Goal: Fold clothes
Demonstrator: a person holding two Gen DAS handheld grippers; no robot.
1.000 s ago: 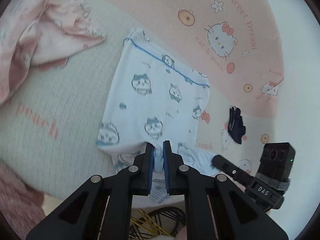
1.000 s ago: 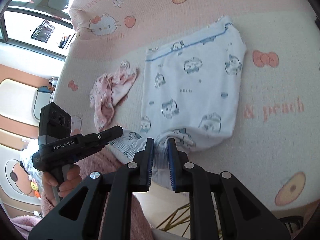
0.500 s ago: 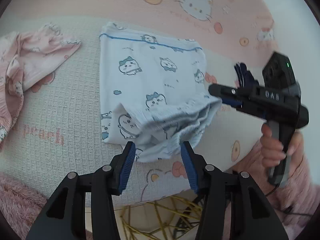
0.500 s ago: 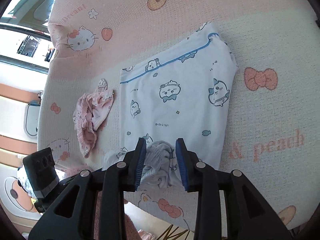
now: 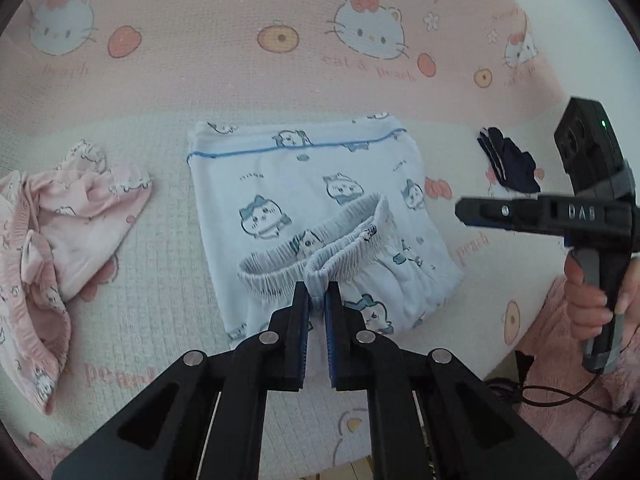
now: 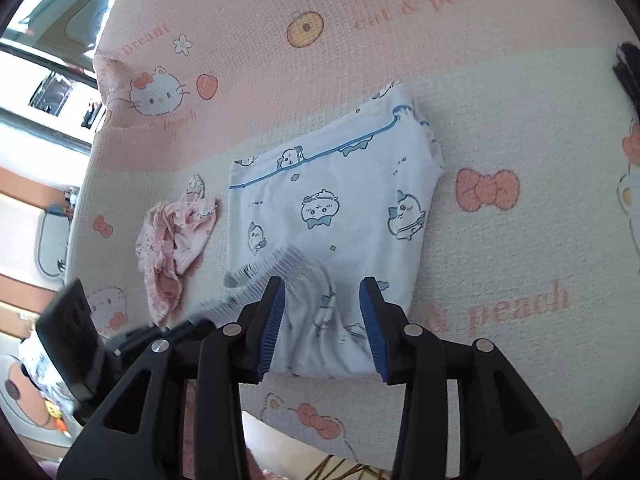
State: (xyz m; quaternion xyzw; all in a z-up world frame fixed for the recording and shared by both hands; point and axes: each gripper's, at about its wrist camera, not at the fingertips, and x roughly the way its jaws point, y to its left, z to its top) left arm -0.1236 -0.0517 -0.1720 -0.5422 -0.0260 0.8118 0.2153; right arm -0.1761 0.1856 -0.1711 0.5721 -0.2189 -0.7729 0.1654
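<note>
Shorts waistband pinched in left tool; "DAS"-marked right tool opening.

Pale blue shorts printed with small cartoon animals, trimmed with a darker blue line; pink frilled garment with tiny white figures; pink and cream blanket patterned with cats, peaches, bows; navy cloth; black gripper fingers with blue pads

Home bedroom: cartoon-cat bed cover, loose pink garment, window
</note>
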